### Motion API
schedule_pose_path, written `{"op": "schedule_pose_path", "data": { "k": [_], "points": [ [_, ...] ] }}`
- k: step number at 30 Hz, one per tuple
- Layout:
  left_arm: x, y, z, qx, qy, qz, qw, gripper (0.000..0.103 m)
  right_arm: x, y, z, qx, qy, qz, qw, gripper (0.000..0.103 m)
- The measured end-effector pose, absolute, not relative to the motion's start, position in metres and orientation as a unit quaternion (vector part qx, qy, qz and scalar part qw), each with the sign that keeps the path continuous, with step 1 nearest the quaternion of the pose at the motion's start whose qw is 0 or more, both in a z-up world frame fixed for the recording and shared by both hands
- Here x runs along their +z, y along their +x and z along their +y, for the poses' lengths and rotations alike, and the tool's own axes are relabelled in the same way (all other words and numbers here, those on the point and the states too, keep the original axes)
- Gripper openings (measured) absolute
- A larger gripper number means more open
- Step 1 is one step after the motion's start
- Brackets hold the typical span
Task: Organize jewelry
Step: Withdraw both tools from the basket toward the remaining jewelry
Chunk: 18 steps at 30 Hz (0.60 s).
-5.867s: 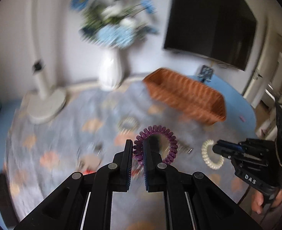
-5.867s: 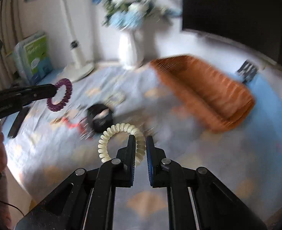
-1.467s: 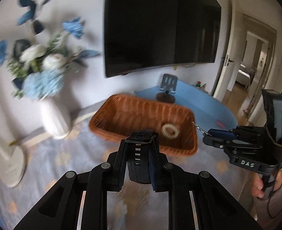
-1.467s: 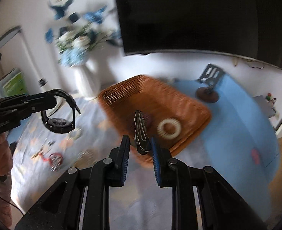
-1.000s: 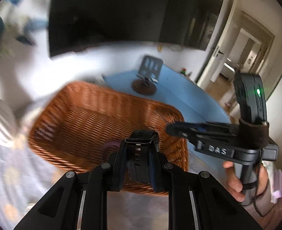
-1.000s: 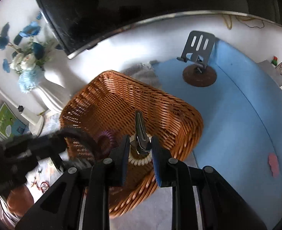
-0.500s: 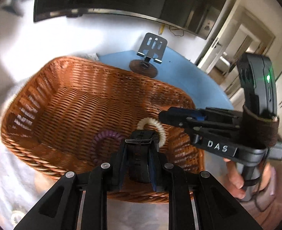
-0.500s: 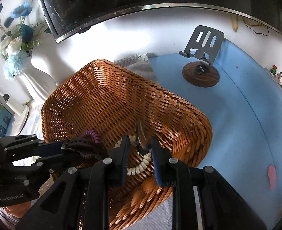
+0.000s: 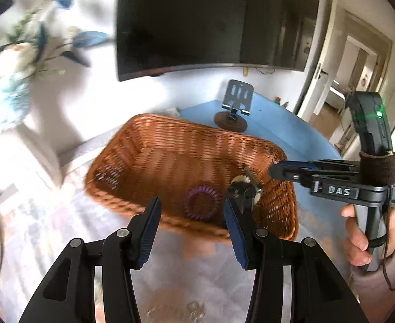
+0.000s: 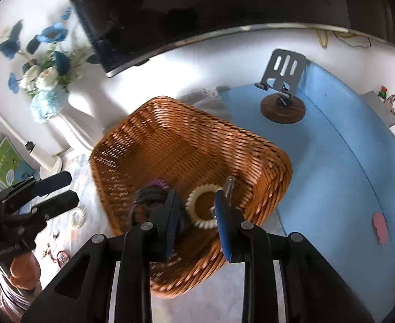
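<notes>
Both grippers hang over the near end of a brown wicker basket (image 9: 149, 145) that stands on the desk (image 10: 340, 177); the left gripper (image 9: 190, 224) has its jaws spread wide with nothing between them, and the right gripper (image 10: 196, 216) likewise has its jaws apart and empty. Inside the basket lie the jewelry pieces; a purple spiral hair tie (image 9: 203, 206), a coiled ring of ridged loops, rests flat on the woven floor near the front wall; just beside it sits a cream spiral hair tie (image 10: 201, 206) of the same coiled make, pale and beaded-looking; a slim metal hair clip (image 10: 228, 184) leans at its right edge, touching it; a black wristwatch (image 10: 149, 196) with a dark strap lies blurred next to the purple tie, partly hidden behind the right gripper's left finger. On the patterned cloth left of the basket, more small trinkets (image 10: 60, 255) and a pale ring (image 10: 77, 216) lie scattered, too small to tell apart. A phone stand (image 10: 283, 91) stands behind the basket on the blue surface; a white vase of blue flowers (image 10: 49, 80) stands to the left.
</notes>
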<state>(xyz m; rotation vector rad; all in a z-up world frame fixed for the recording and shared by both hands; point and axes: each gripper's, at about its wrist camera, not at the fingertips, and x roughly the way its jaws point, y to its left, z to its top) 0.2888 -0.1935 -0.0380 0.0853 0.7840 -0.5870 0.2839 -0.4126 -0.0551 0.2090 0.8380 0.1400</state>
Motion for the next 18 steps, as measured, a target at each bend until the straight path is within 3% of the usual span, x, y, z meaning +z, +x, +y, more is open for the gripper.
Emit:
{"op": "schedule_pose_path", "data": {
  "k": [9, 13, 18],
  "points": [
    [-0.004, 0.231, -0.085, -0.226, 0.004, 0.335, 0.915, 0.050, -0.023, 0.239, -0.365, 0.104, 0.083, 0.380, 0.916, 0.031],
    [0.006, 0.207, -0.035, -0.200, -0.022, 0.313, 0.928, 0.050, -0.019, 0.222, -0.329, 0.133, 0.073, 0.369, 0.917, 0.040],
    [-0.008, 0.186, 0.017, -0.175, -0.048, 0.317, 0.931, 0.050, -0.042, 0.207, -0.282, 0.175, 0.067, 0.370, 0.910, 0.042]
  ]
}}
